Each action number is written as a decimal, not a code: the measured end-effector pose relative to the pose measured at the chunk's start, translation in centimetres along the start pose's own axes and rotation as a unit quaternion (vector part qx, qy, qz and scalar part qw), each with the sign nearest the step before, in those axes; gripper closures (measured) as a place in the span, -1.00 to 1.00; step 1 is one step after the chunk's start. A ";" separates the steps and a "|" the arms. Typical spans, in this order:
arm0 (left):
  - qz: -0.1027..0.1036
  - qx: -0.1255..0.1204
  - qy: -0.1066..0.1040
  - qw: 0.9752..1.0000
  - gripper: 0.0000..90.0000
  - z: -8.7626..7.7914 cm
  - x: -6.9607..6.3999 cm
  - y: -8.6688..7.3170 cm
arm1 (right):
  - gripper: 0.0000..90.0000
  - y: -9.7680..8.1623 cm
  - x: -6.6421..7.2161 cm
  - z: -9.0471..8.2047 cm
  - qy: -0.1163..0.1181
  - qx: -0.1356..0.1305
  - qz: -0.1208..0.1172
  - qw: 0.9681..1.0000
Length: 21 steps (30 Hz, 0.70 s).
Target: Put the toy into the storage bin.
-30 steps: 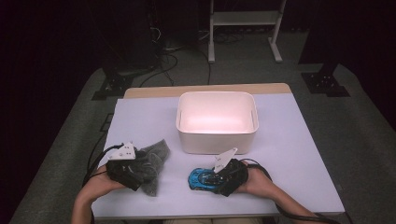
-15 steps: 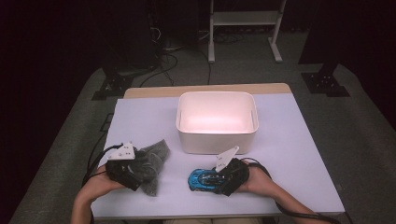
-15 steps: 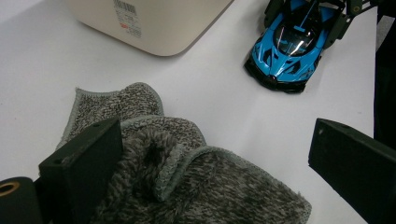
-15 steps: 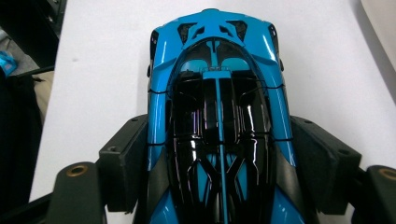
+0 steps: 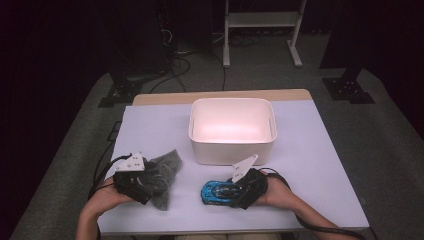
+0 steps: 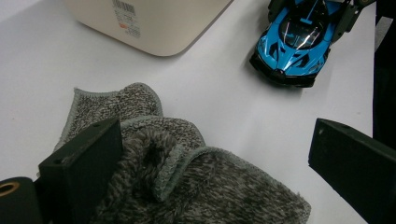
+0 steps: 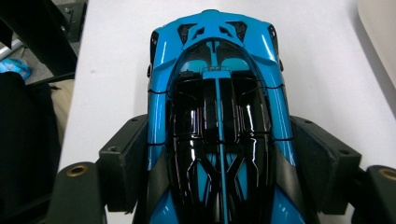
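A blue and black toy car (image 5: 212, 191) sits on the white table near the front edge, its nose pointing left. My right gripper (image 5: 228, 192) is shut on it: in the right gripper view both black pads (image 7: 122, 158) press the car's (image 7: 217, 70) sides behind its middle. To the left lies a crumpled grey cloth (image 5: 168, 165). My left gripper (image 5: 154, 183) stands open over it, jaws wide apart. In the left gripper view one jaw rests against the cloth's (image 6: 140, 107) folds and the other is off to the side over bare table; the car (image 6: 292, 42) shows farther off.
An empty white tub (image 5: 232, 147) stands in the middle of the table, just behind both grippers; its wall (image 6: 154, 23) has a barcode label. A wooden strip (image 5: 220, 96) runs along the table's far edge. Beyond it are dark floor, cables and a stand.
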<state>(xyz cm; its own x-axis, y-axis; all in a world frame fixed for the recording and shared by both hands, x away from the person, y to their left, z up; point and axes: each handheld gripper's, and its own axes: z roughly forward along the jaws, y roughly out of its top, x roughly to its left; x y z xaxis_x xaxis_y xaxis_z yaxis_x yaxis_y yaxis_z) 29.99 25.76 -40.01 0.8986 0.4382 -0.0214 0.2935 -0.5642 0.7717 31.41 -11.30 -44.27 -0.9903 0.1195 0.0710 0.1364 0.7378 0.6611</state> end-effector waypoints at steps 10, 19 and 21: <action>-0.002 0.001 -0.001 1.000 -0.94 0.1 0.1 -0.1 | -0.44 0.8 0.2 -1.3 0.006 -0.009 0.000 1.000; -0.005 -0.003 -0.002 1.000 -0.94 0.2 0.2 -0.2 | -0.44 2.1 0.7 -3.5 0.013 -0.023 -0.005 1.000; -0.005 -0.003 -0.003 1.000 -0.94 0.2 0.2 -0.2 | -0.44 2.5 0.9 -4.2 0.014 -0.025 -0.008 1.000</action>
<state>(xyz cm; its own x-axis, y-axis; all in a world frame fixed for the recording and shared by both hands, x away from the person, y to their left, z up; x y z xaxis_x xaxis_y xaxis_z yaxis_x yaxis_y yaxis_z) 30.15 25.82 -40.29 0.8971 0.4405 -0.0331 0.3014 -0.5557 0.7748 30.74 -12.08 -39.42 -0.9928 0.0892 0.0802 0.1198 0.7057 0.6983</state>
